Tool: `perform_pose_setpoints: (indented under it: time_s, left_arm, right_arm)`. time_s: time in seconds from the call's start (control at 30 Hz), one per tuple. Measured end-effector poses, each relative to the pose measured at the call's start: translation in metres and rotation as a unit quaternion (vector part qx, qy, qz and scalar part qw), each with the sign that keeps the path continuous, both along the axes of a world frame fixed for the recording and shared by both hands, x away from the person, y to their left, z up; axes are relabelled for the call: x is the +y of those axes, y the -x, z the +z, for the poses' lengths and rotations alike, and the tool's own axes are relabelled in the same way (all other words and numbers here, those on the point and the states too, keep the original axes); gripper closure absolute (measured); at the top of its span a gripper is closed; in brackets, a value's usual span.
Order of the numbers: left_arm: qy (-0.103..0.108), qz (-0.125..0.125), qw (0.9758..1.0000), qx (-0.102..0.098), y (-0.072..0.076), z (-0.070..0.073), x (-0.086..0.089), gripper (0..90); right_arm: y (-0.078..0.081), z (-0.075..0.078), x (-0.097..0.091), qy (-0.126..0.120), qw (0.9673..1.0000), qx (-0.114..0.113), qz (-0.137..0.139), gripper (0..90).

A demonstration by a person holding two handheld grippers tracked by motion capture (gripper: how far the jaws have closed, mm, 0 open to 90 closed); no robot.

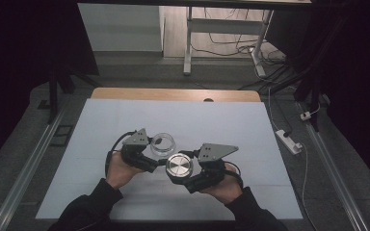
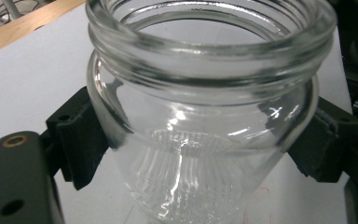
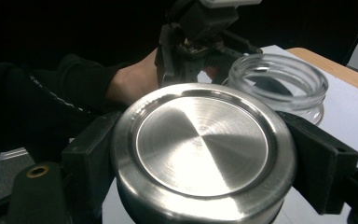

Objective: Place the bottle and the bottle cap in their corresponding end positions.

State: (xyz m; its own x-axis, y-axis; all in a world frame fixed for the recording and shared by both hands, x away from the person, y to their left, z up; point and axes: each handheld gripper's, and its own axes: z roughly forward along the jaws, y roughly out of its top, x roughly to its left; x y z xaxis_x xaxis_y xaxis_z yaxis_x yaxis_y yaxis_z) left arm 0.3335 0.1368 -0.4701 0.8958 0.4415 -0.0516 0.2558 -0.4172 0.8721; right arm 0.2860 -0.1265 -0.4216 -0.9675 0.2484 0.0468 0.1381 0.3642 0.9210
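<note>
The glass jar [image 1: 163, 144] stands on the desk [image 1: 221, 125], between the left tongs' [image 1: 150, 155] jaws. Just to its near right, the metal lid [image 1: 179, 166] sits between the right tongs' [image 1: 182, 179] jaws.

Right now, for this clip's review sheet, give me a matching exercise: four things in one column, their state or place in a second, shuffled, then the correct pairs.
Things:
1. glass jar
2. metal lid
3. left claw
4. white mat

States or places:
A. covers the wooden table
B. shut on the jar's body
C. gripped by the right claw, off the jar
D. open-mouthed, upright

Pairs: 1-D, 2-C, 3-B, 4-A
</note>
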Motion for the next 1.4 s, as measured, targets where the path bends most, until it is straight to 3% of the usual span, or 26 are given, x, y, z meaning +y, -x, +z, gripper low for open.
perform_pose_setpoints:
  time_s: [0.93, 1.4]
  left_arm:
    - [0.006, 0.01, 0.9998, -0.018, -0.03, 0.008, -0.021, 15.6]
    - [0.004, 0.017, 0.9997, -0.018, -0.046, -0.001, -0.028, 15.6]
  right_arm:
    - [0.007, -0.029, -0.004, 0.019, 0.9997, 0.003, -0.013, 18.5]
    - [0.003, -0.048, -0.004, 0.031, 0.9992, 0.011, -0.022, 18.5]
